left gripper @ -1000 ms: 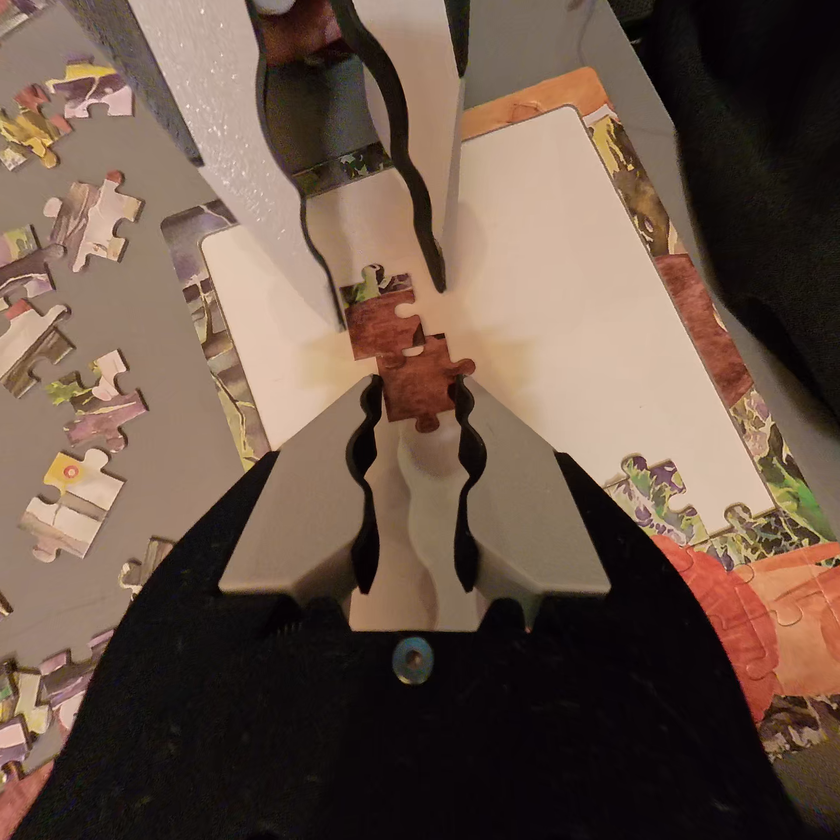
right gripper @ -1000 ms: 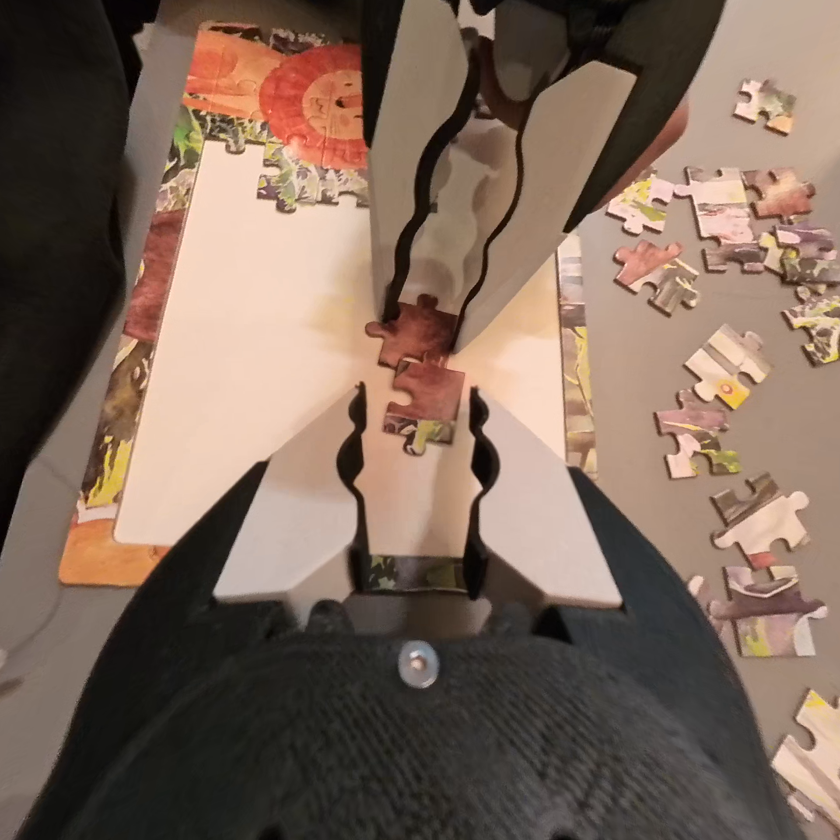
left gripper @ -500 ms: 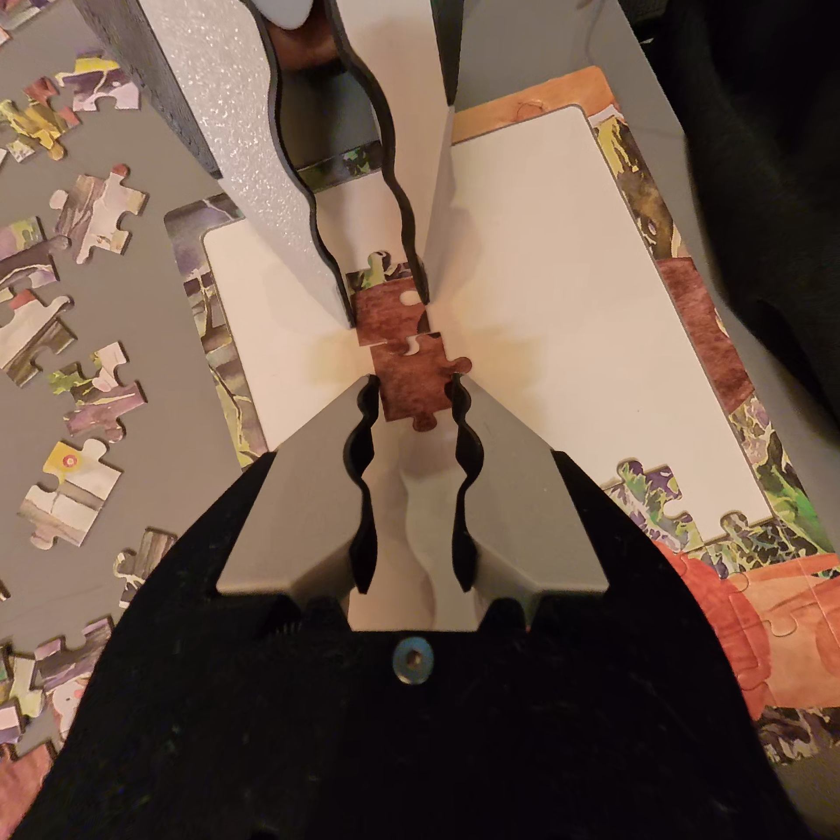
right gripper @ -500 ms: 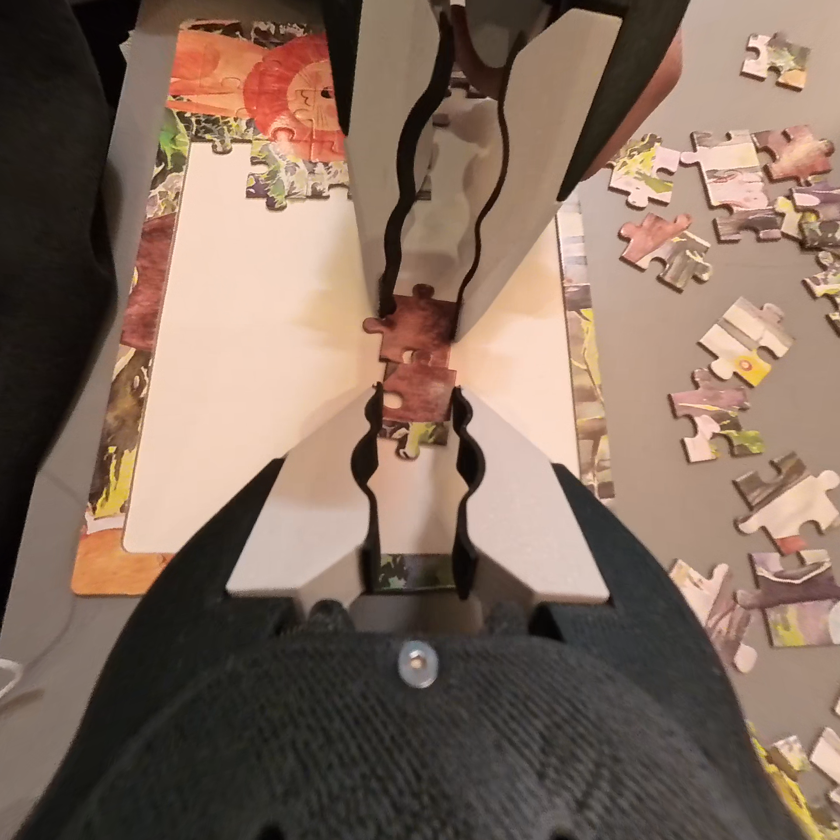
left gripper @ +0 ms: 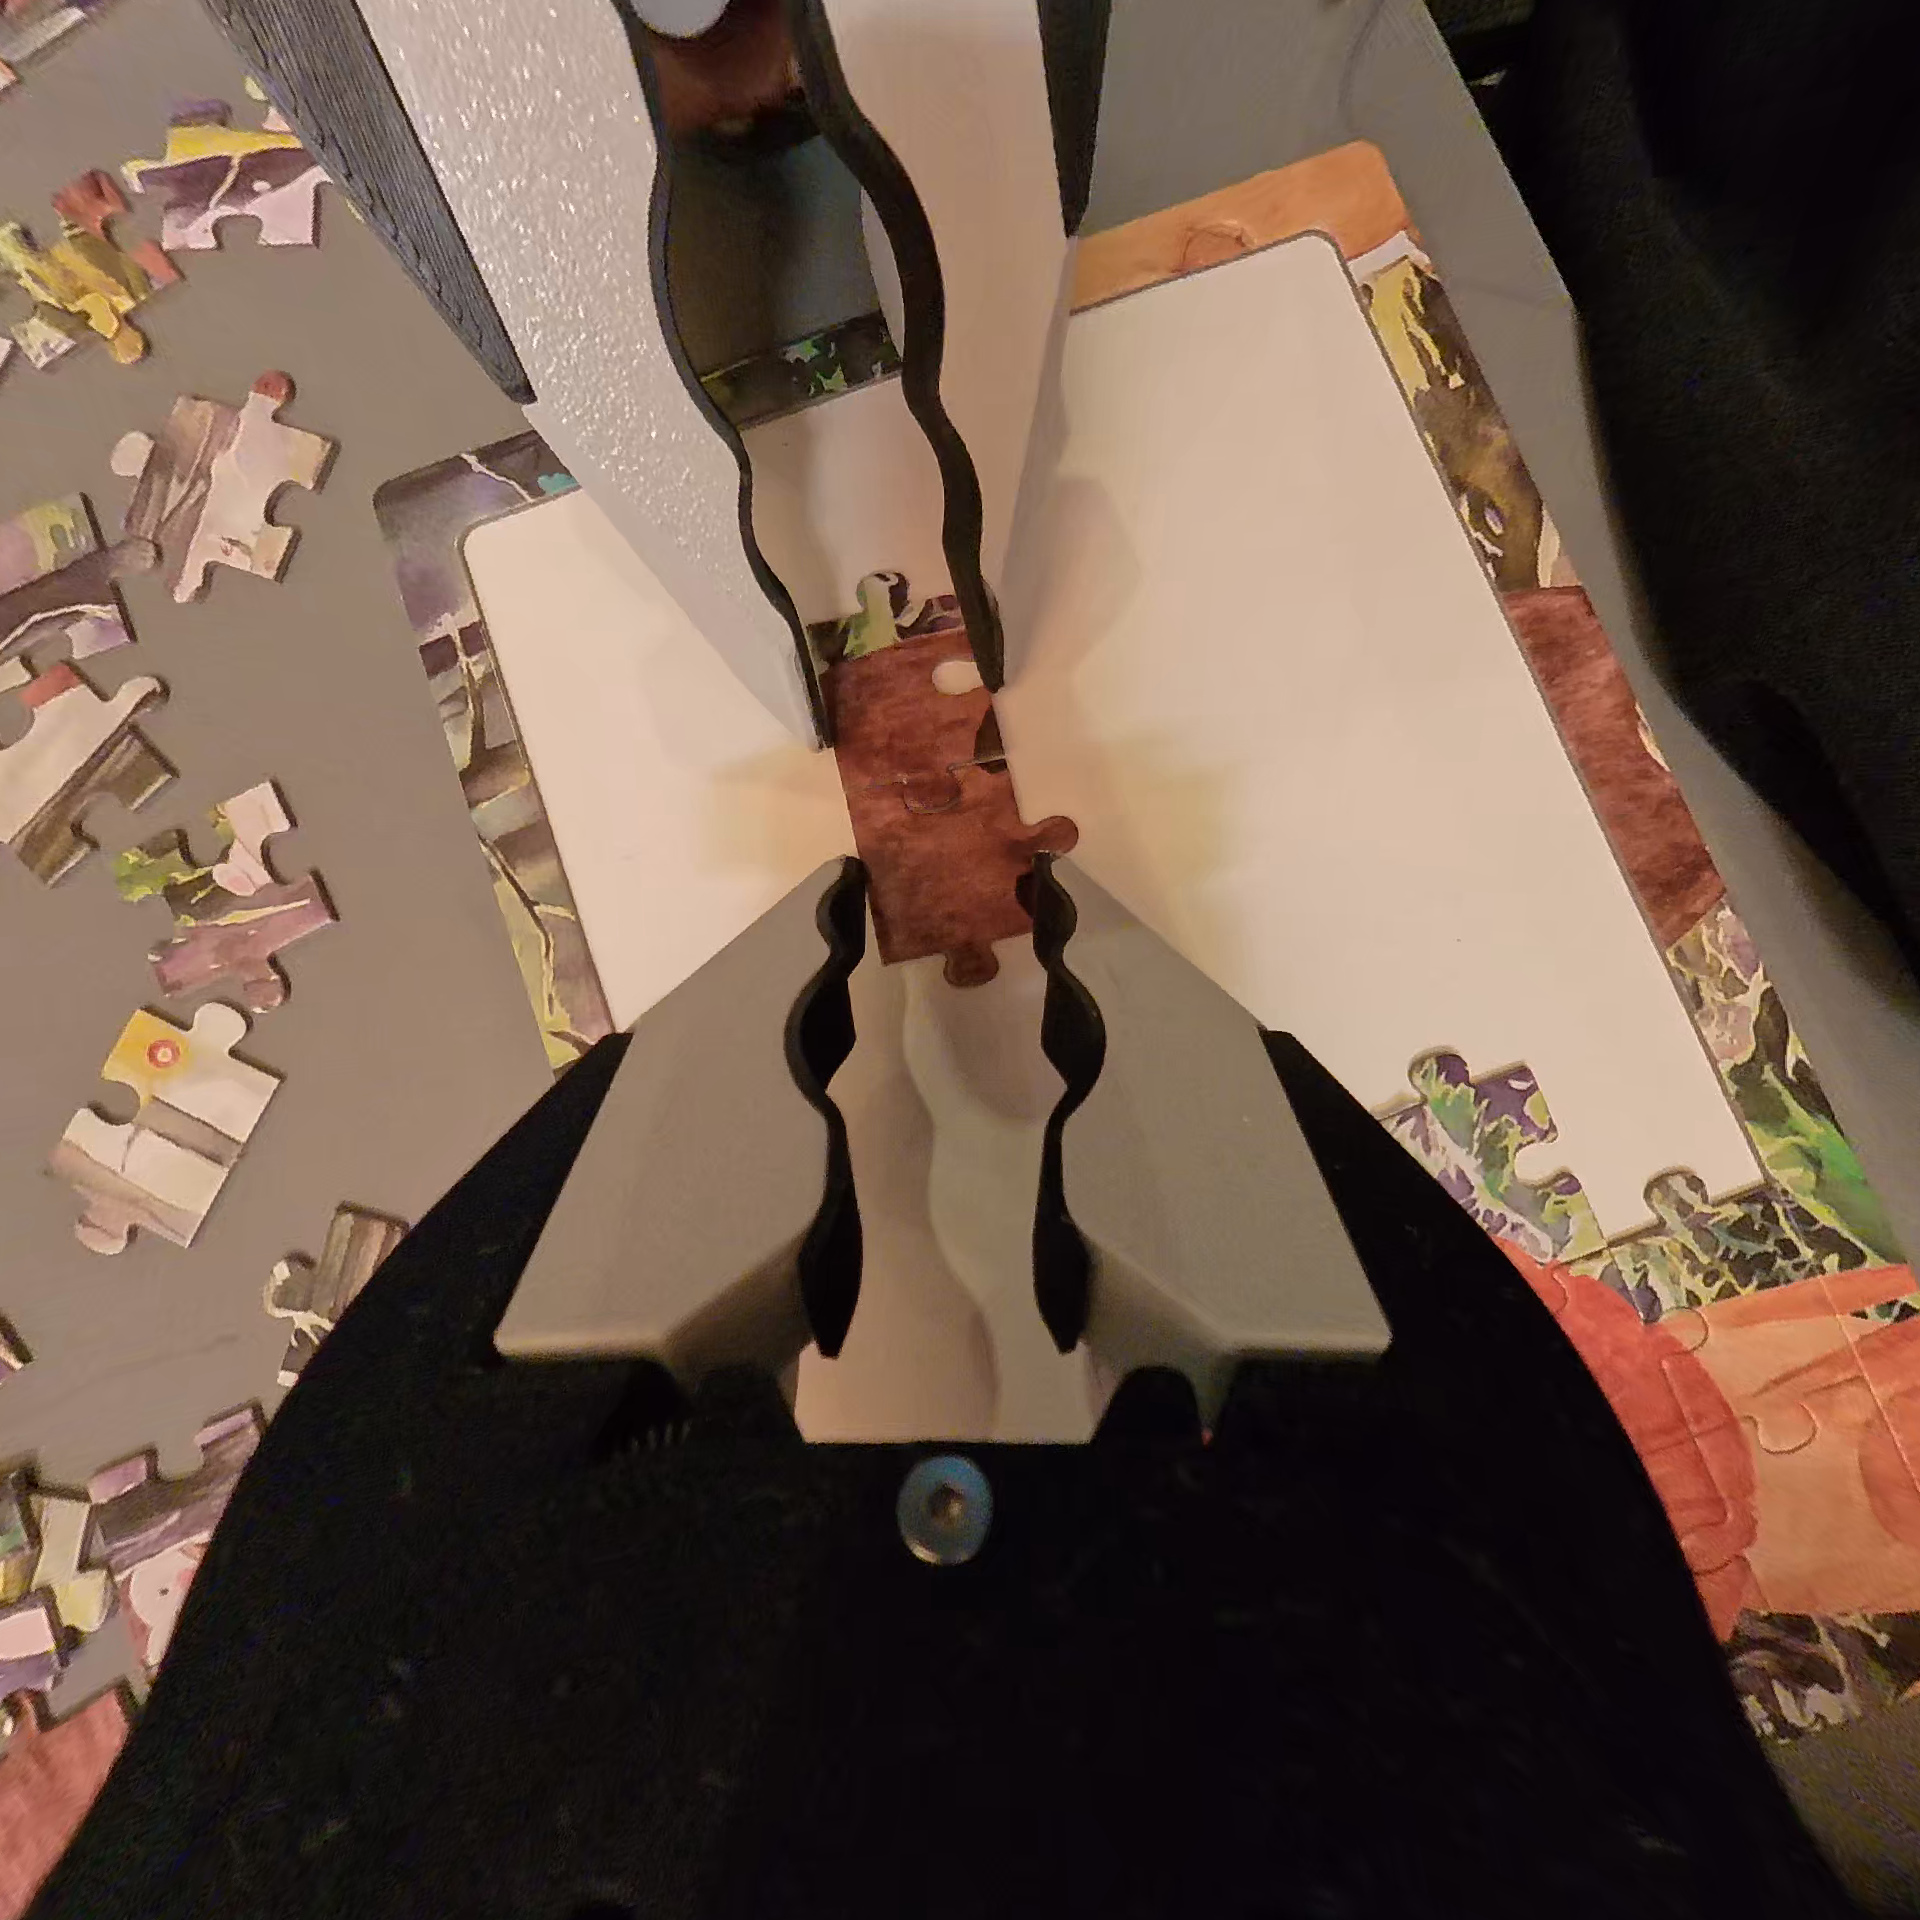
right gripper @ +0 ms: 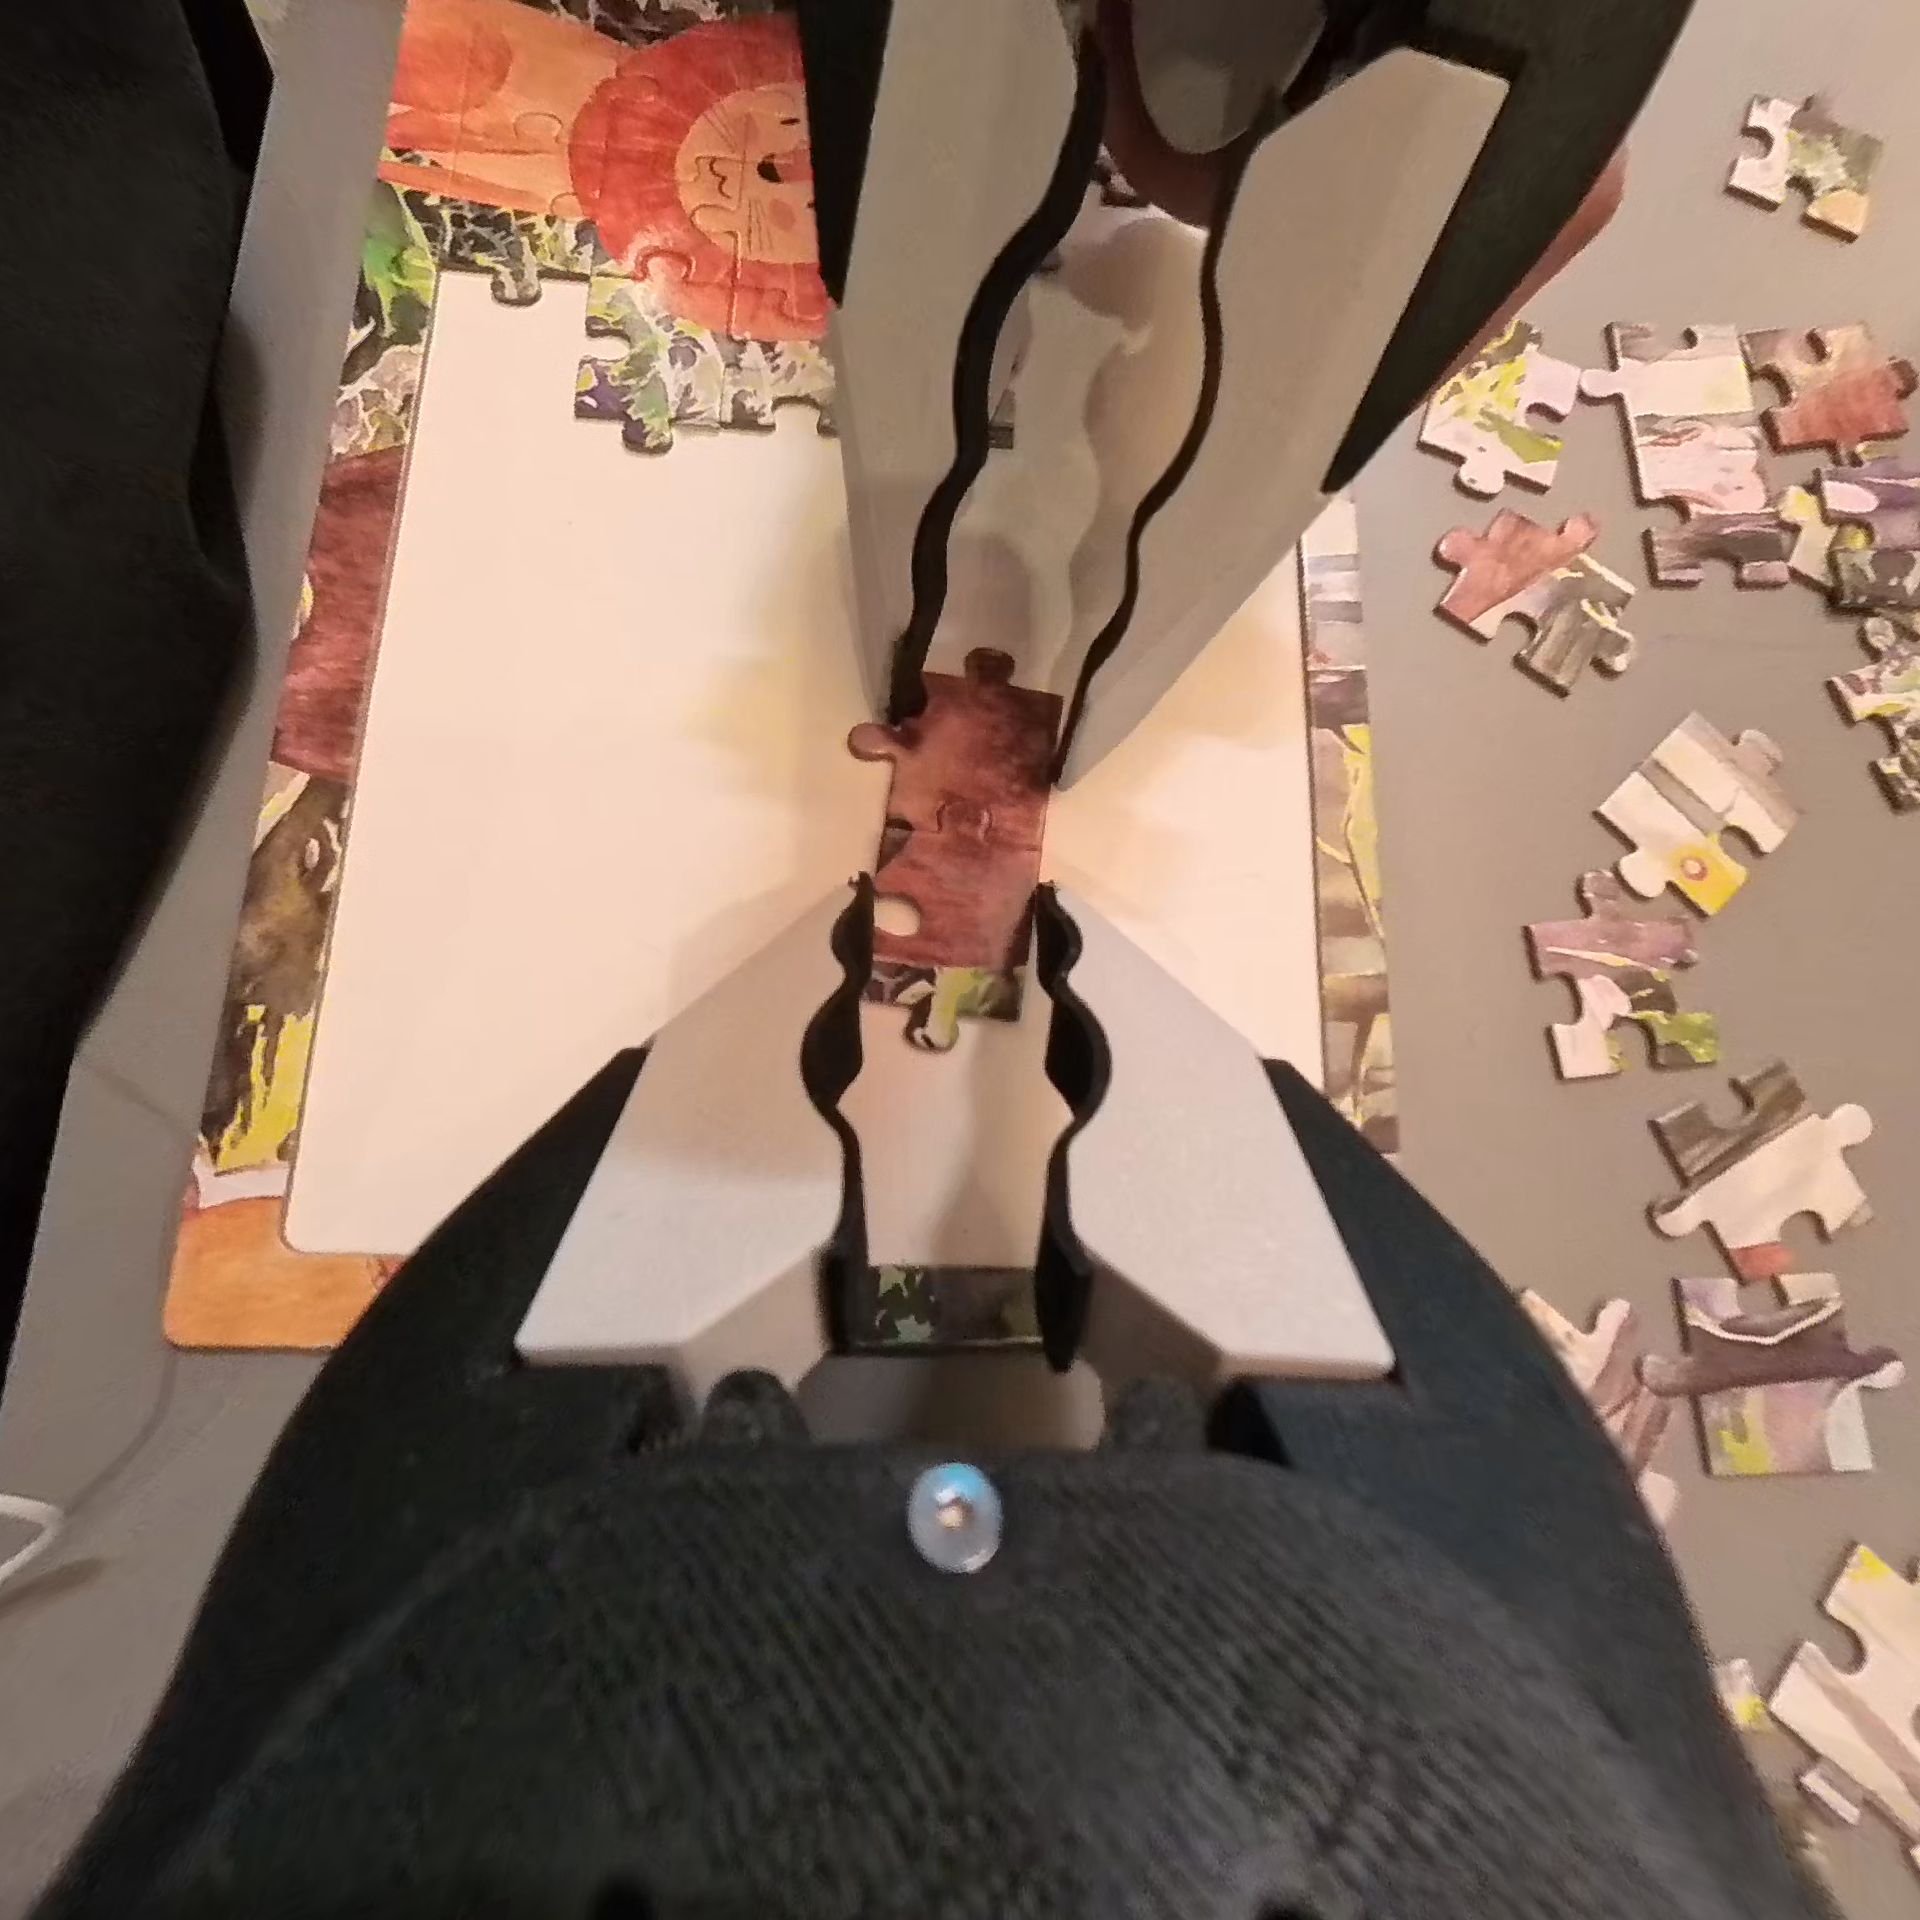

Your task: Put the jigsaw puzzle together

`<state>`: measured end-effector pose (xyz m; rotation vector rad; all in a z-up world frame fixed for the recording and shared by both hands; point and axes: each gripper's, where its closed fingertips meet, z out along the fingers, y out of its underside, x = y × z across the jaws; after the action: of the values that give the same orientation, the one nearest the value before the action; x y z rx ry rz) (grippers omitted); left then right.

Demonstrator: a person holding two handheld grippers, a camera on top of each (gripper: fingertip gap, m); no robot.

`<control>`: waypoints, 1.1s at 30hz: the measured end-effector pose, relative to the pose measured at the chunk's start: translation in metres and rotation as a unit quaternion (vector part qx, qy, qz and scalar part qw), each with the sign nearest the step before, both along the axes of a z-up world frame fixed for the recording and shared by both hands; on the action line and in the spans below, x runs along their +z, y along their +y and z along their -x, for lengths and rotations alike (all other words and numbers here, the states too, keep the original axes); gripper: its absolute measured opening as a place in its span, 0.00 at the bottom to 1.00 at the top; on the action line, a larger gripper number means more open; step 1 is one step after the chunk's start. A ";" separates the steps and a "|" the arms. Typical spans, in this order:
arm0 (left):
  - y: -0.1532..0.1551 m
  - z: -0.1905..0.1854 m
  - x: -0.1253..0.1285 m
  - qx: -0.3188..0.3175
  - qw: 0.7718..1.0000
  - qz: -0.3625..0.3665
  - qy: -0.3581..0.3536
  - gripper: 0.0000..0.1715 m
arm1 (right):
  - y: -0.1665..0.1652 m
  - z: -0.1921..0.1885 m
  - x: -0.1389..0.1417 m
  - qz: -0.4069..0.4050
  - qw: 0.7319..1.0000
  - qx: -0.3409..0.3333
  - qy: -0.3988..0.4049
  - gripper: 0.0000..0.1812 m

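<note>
Two brown jigsaw pieces are locked together over the white puzzle tray (left gripper: pixel 1299 623). My left gripper (left gripper: pixel 945 871) is shut on the plain brown piece (left gripper: pixel 940 883), its fingertips on both sides. My right gripper (left gripper: pixel 902 707) comes from the far side and is shut on the brown piece with a green edge (left gripper: pixel 899 717). In the right wrist view, my right gripper (right gripper: pixel 951 899) holds the green-edged piece (right gripper: pixel 956 883) and my left gripper (right gripper: pixel 987 732) holds the plain brown piece (right gripper: pixel 977 727). The seam tab sits between the two grippers.
The tray (right gripper: pixel 623 727) has a printed border and a finished lion section (left gripper: pixel 1662 1455), which also shows in the right wrist view (right gripper: pixel 707 177). Several loose pieces (left gripper: pixel 208 488) lie on the grey table, also in the right wrist view (right gripper: pixel 1694 821). Dark cloth (left gripper: pixel 1714 416) lies beyond the tray. Only a small space, under 4 cm, lies between the two pairs of fingers.
My right gripper closed onto the green-edged piece. The two brown pieces, offset a second ago, slid together and now sit locked in line.
</note>
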<state>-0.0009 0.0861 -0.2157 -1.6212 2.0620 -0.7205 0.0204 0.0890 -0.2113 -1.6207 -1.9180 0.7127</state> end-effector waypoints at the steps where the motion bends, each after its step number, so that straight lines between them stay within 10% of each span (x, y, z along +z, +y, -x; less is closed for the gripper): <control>1: 0.000 0.000 0.000 0.000 1.000 0.000 0.000 0.19 | 0.000 0.000 0.000 -0.004 1.000 0.001 -0.002 0.16; 33: -0.001 -0.001 0.000 0.011 1.000 -0.001 0.000 0.19 | -0.015 0.007 0.003 0.040 0.999 -0.005 0.029 0.13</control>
<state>-0.0001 0.0856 -0.2157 -1.6402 2.0411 -0.7118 0.0136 0.0744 -0.2080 -1.6390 -1.8595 0.8337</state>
